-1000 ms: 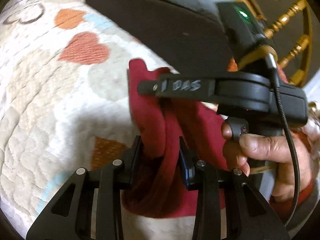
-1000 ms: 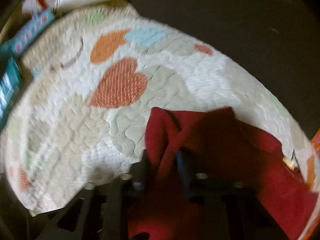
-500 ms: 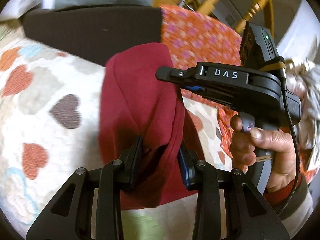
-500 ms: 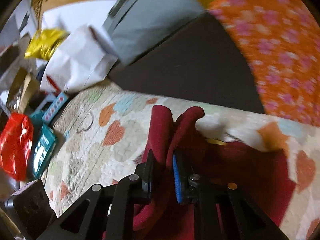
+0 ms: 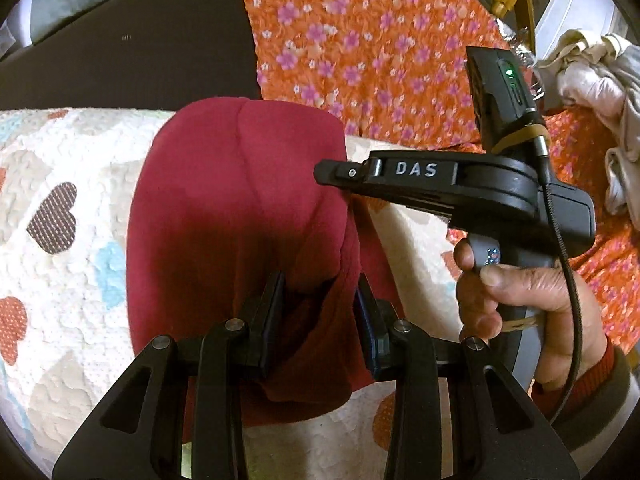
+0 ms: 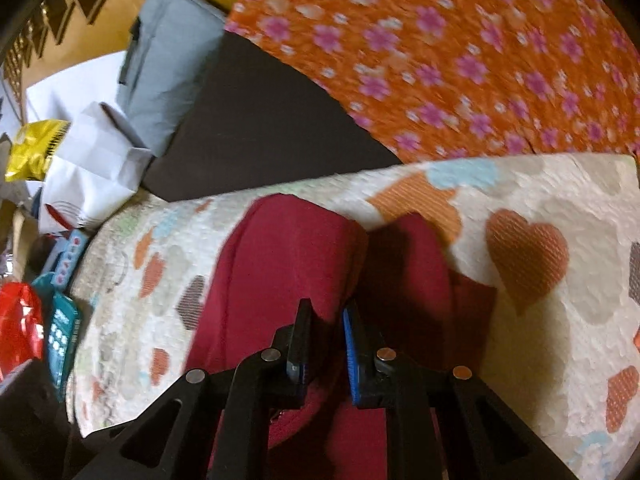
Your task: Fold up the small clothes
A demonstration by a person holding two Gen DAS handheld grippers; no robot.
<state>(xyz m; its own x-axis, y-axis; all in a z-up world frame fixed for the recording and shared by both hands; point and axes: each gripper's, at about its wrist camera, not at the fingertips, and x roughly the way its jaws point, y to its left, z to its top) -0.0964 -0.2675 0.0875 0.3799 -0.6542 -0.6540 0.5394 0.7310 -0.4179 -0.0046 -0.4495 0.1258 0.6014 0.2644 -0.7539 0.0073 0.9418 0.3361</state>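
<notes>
red garment [image 5: 240, 208] doubled over on the heart quilt [image 5: 60, 280], left tool [image 5: 318, 320] pinching a bunched fold, right tool [image 6: 326, 344] pinching its edge. risk: uneven release would let the loose layers slump and skew the fold.

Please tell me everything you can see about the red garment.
The red garment is a plain dark red, soft knit-looking cloth, already doubled over with a rounded far edge. It lies on the heart-patterned quilt. The left gripper is shut on a bunched fold at its near edge, and the right gripper pinches another part.
</notes>
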